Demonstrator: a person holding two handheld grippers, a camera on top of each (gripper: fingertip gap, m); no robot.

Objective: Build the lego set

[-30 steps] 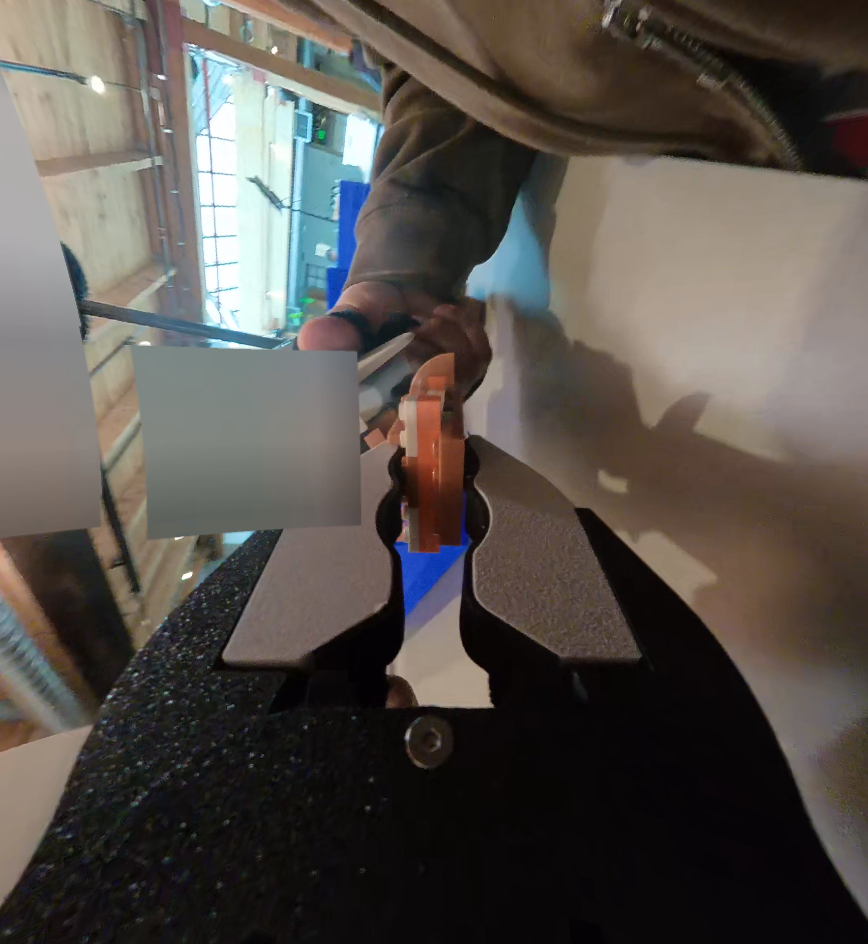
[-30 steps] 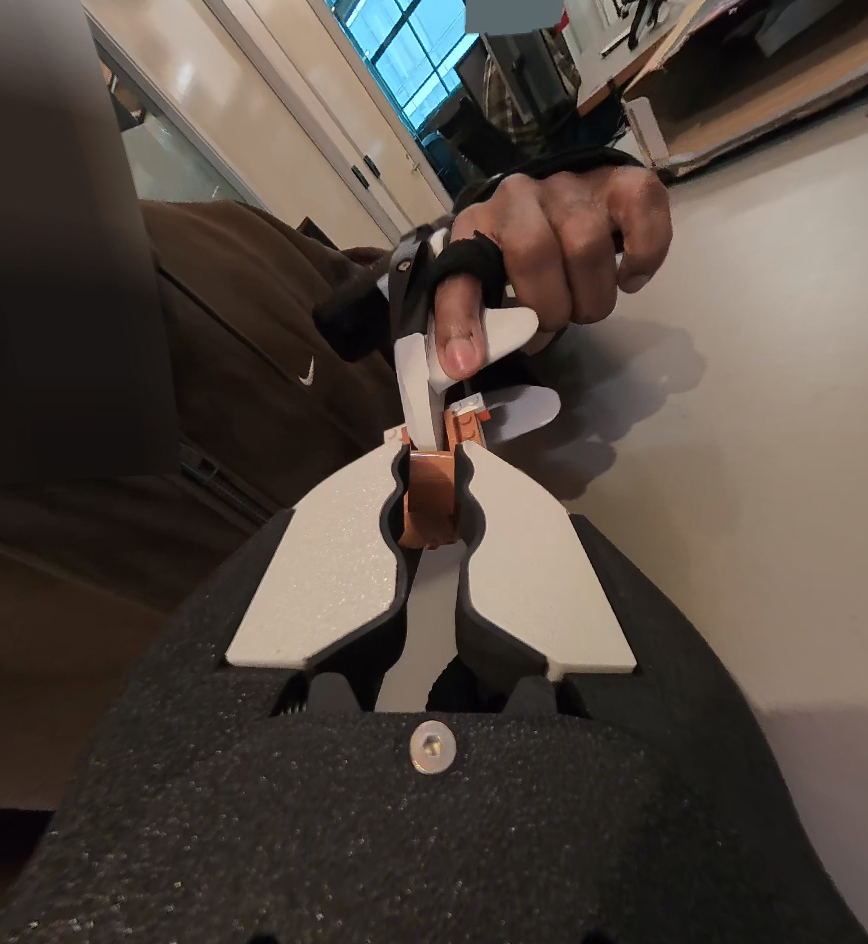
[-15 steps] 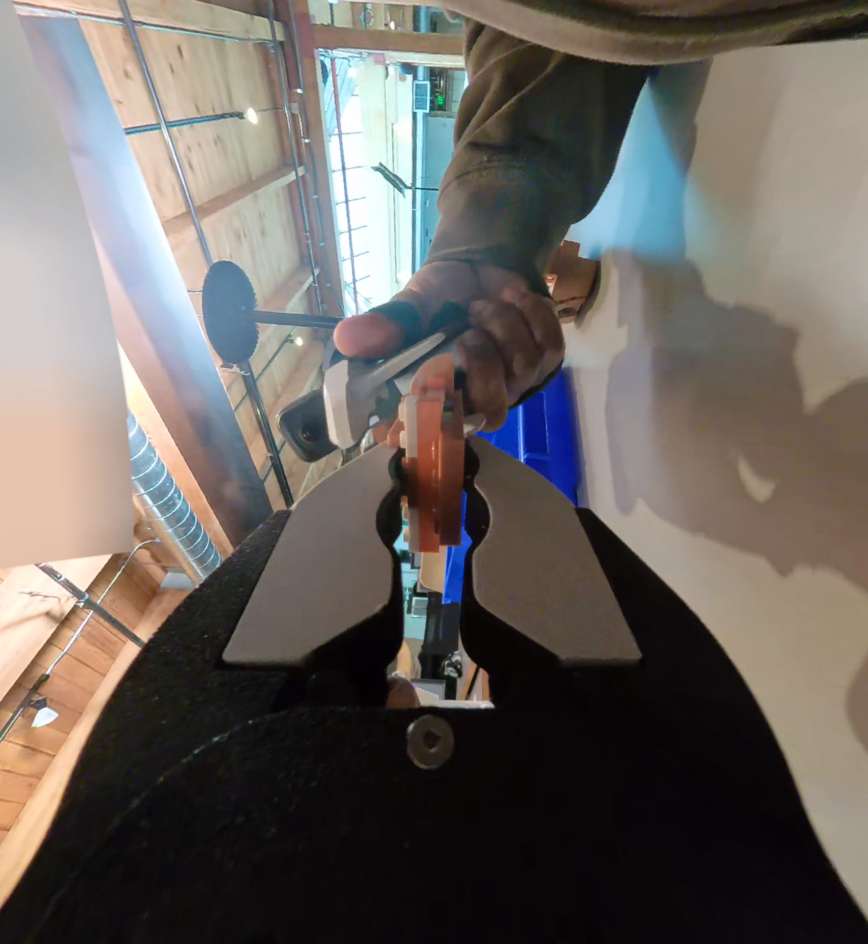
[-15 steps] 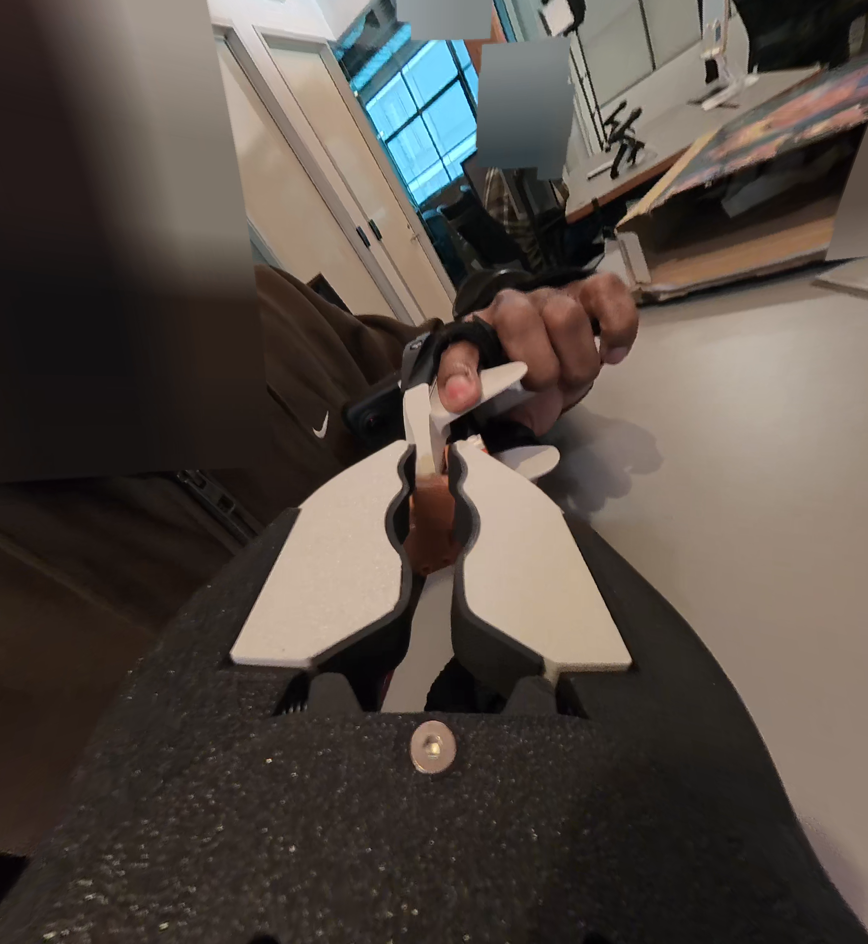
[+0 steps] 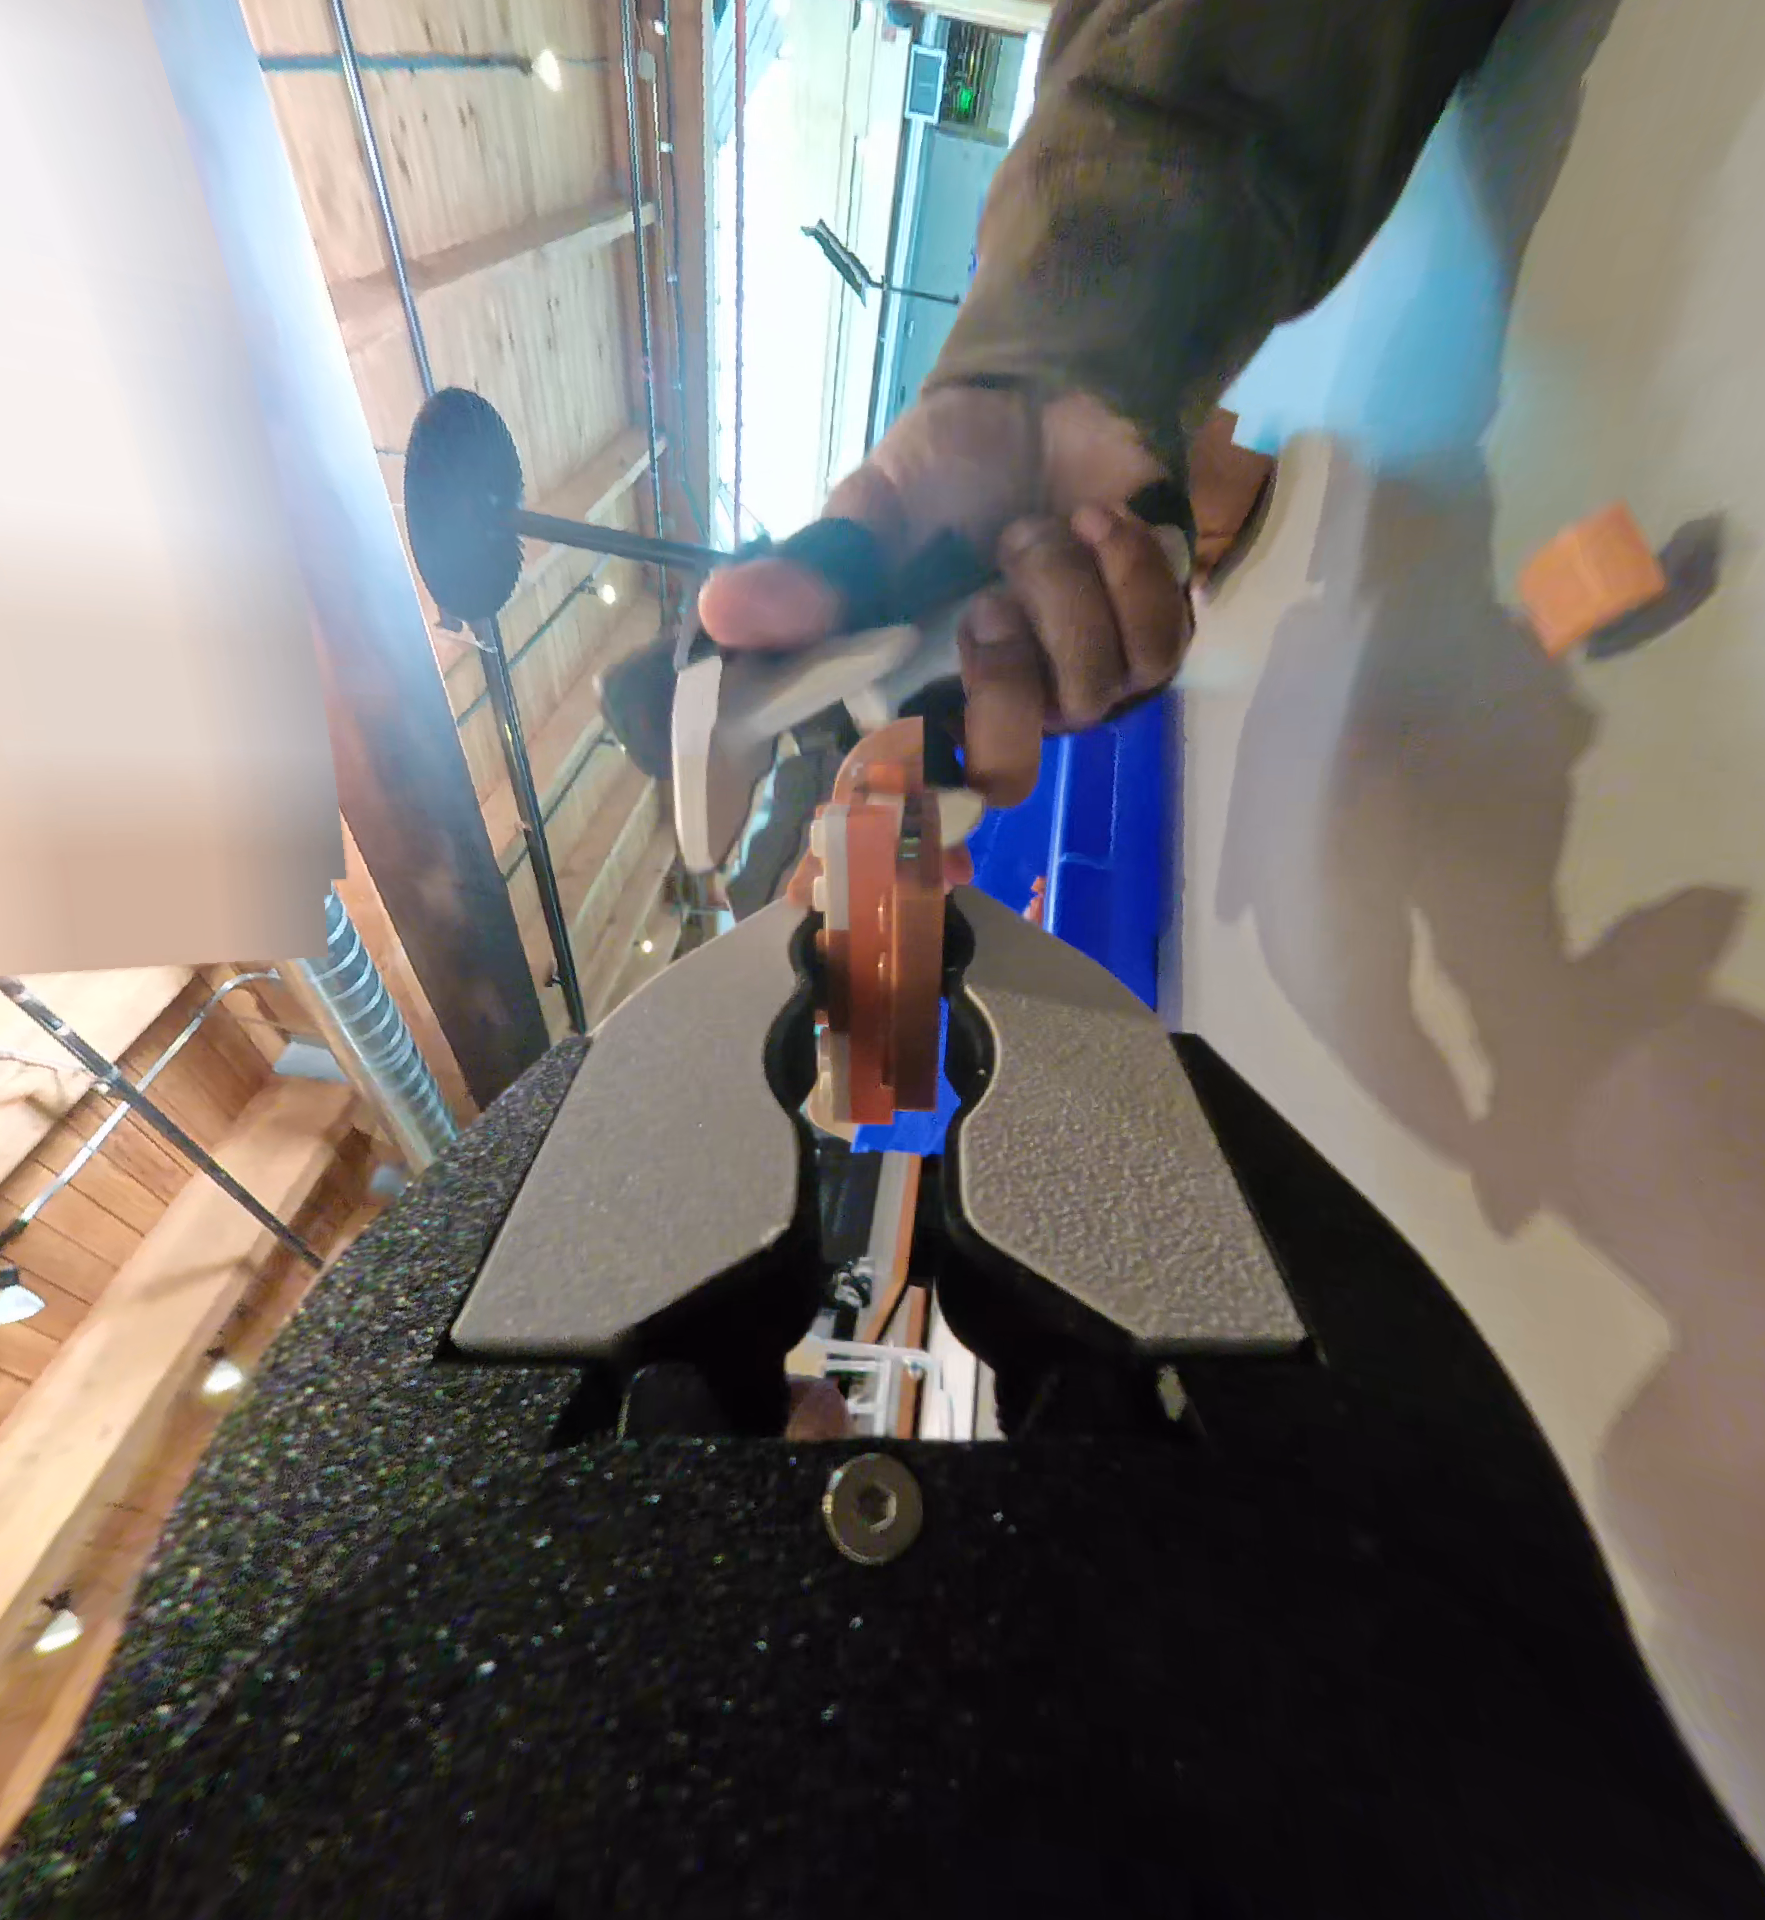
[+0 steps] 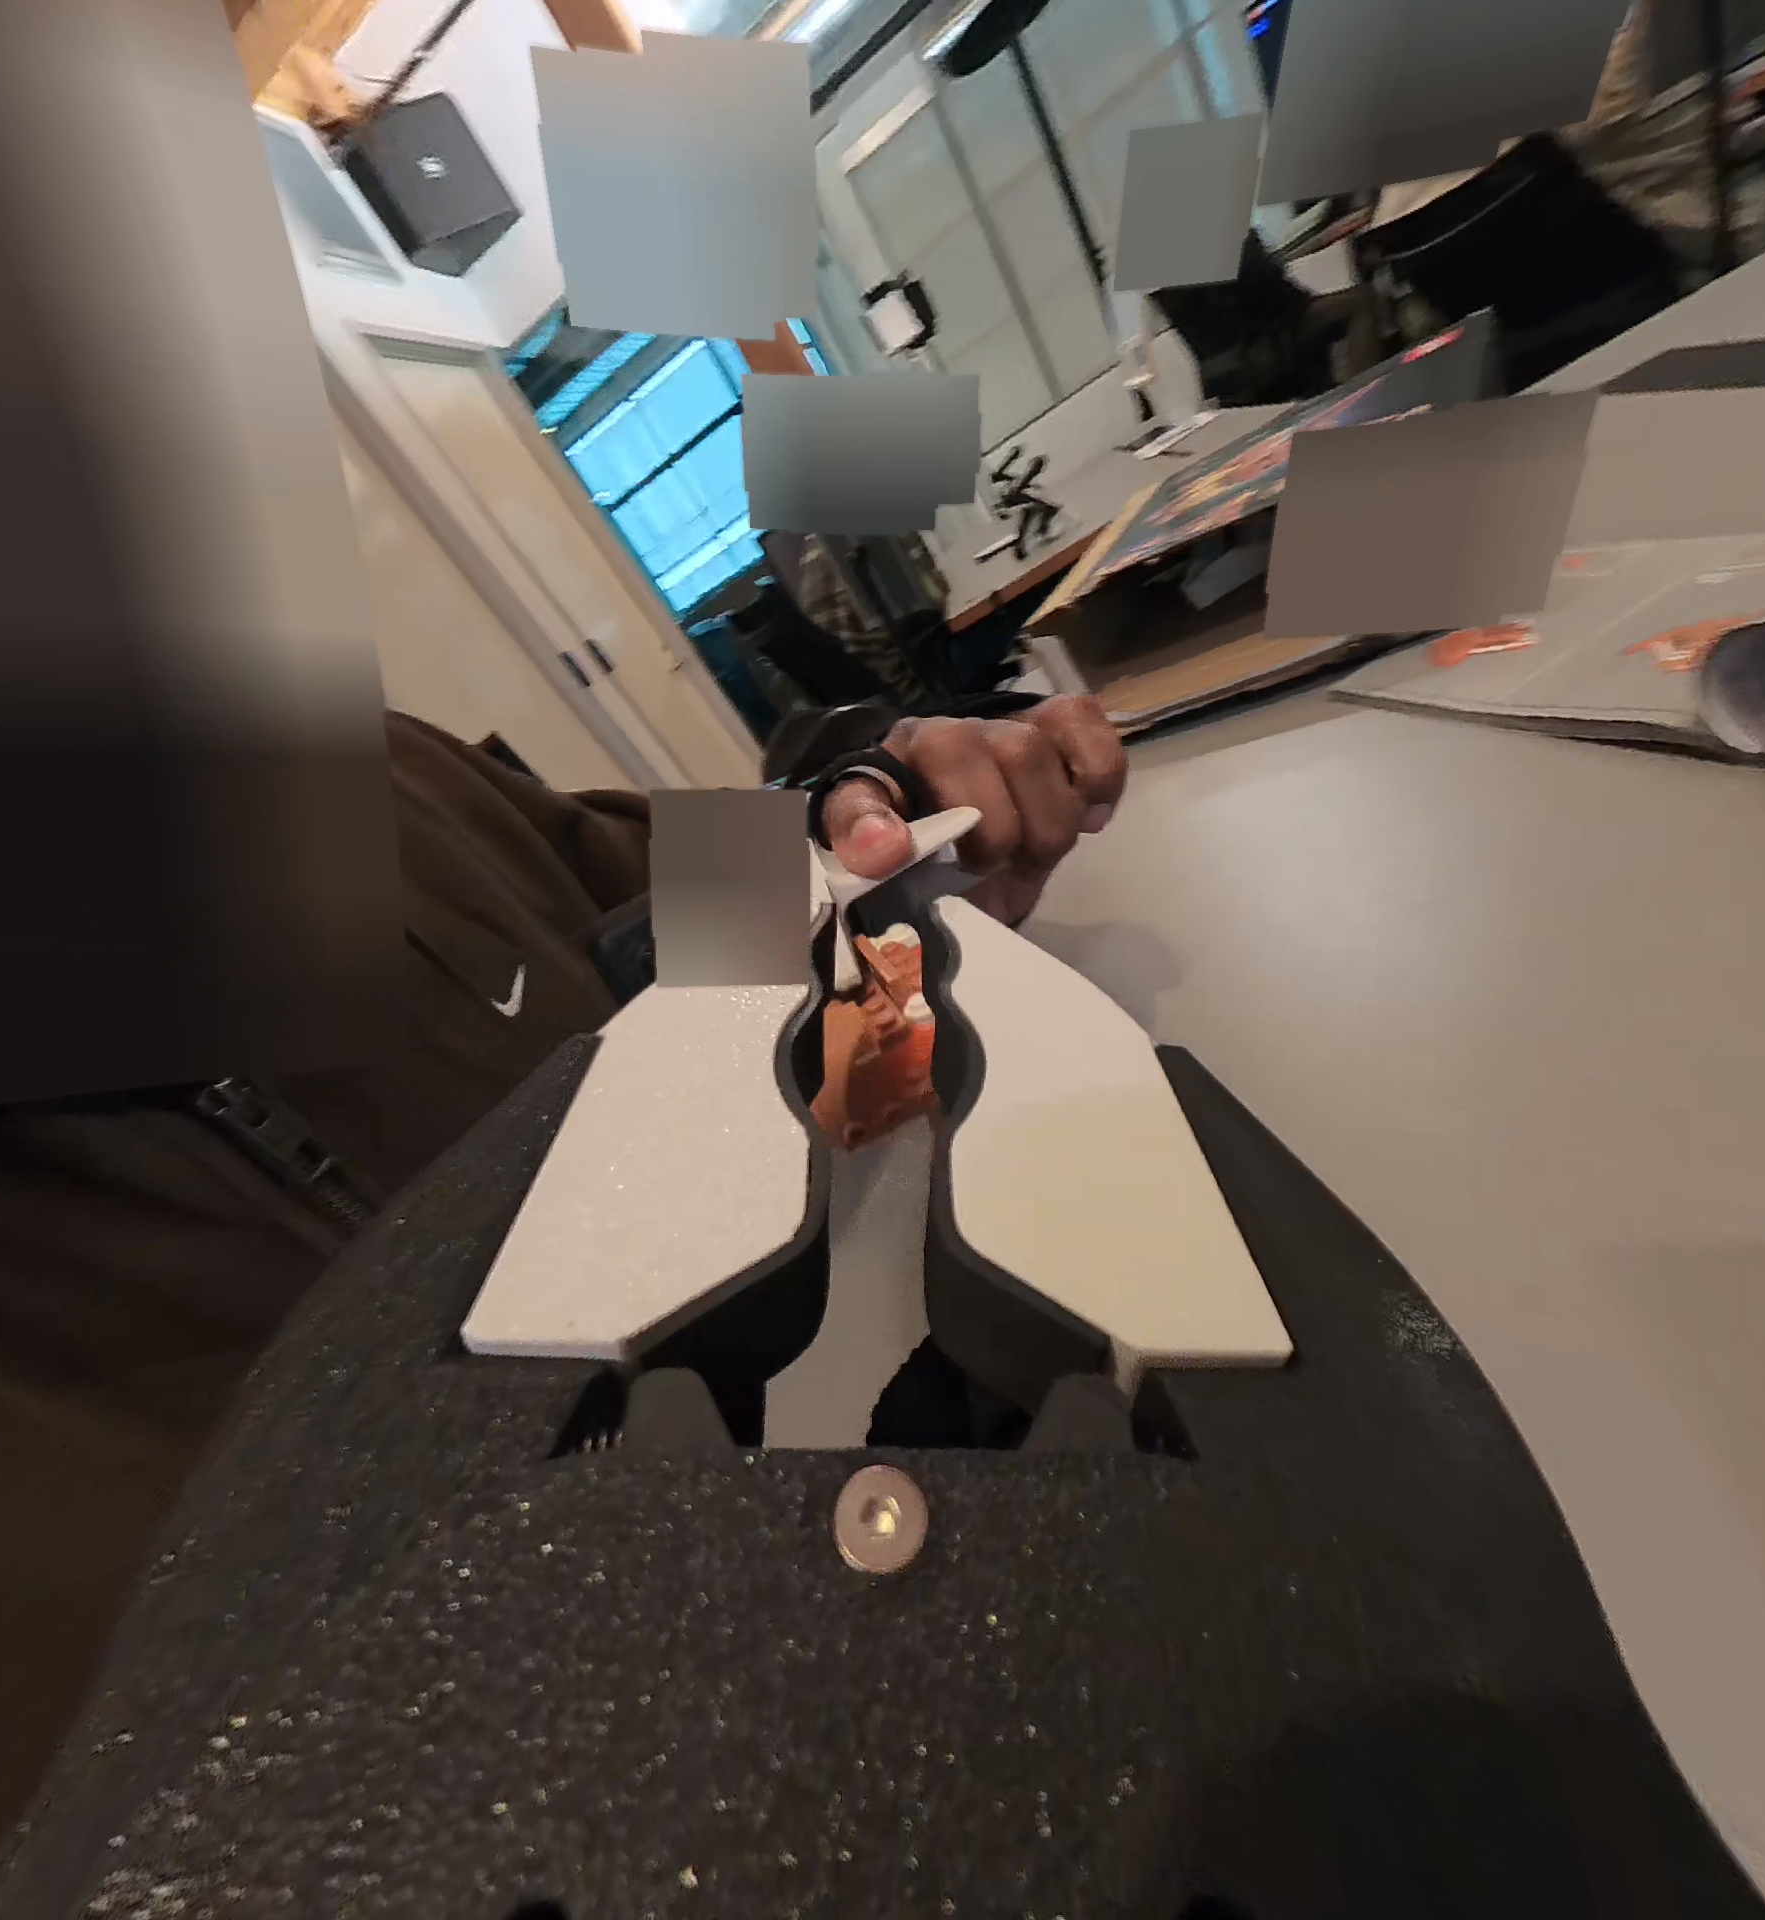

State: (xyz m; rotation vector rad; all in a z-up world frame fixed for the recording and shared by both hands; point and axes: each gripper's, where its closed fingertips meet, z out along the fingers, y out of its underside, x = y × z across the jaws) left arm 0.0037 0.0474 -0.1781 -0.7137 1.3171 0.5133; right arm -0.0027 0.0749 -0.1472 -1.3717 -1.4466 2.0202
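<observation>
My left gripper [image 5: 873,914] is shut on a flat orange-brown lego assembly [image 5: 878,997] with a few white pieces, held edge-on above the grey table [image 5: 1636,312]. My right gripper [image 6: 873,956] faces it from the other side. Its jaws stand a little apart around the far end of the assembly [image 6: 878,1049]. In the left wrist view the right gripper [image 5: 826,831] shows spread, with one white finger [image 5: 696,769] clear of the bricks. The left gripper [image 6: 883,894] and the hand holding it show beyond the assembly in the right wrist view.
A loose orange brick [image 5: 1590,577] lies on the table. A blue bin [image 5: 1065,883] stands at the table's edge. An open instruction booklet [image 6: 1636,665] and a flat cardboard box [image 6: 1221,665] lie at the far right. The person's brown jacket [image 6: 504,935] is close on the left.
My right gripper was shut on the assembly's curved end; its jaws have now spread and it has drawn back a little. The left gripper still holds the assembly. Both views have swung.
</observation>
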